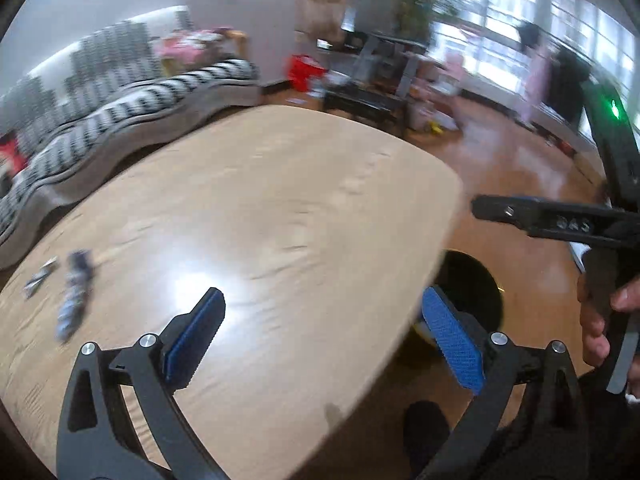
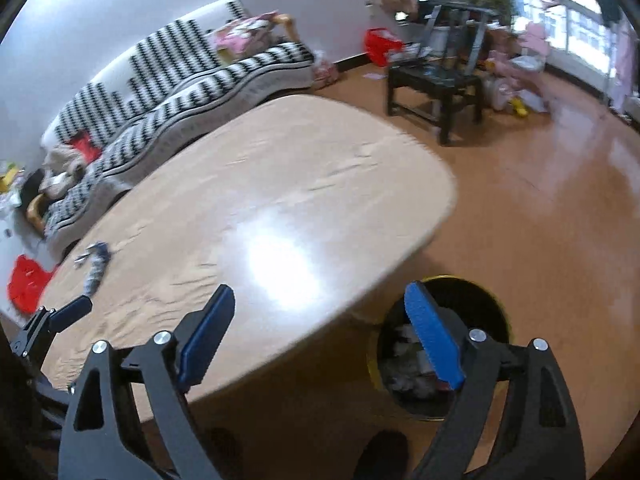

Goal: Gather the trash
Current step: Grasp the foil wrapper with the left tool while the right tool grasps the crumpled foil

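On the light wooden table (image 1: 280, 184) a crumpled blue-and-white wrapper (image 1: 74, 292) lies at the far left beside a small silvery scrap (image 1: 40, 278); the right wrist view shows the same wrapper (image 2: 96, 270) and scrap (image 2: 82, 258). A black trash bin (image 2: 484, 312) with a yellow rim stands on the floor by the table's near right corner and holds several bits of litter. My left gripper (image 1: 324, 292) is open and empty above the table's edge. My right gripper (image 2: 320, 286) is open and empty, its right finger over the bin.
A black-and-white striped sofa (image 2: 180, 80) runs behind the table. A black side table (image 2: 436, 88), a red basket (image 2: 380, 50) and toys stand toward the windows. A red bag (image 2: 26, 282) lies on the floor at left. A hand (image 1: 596, 320) grips the right gripper's handle.
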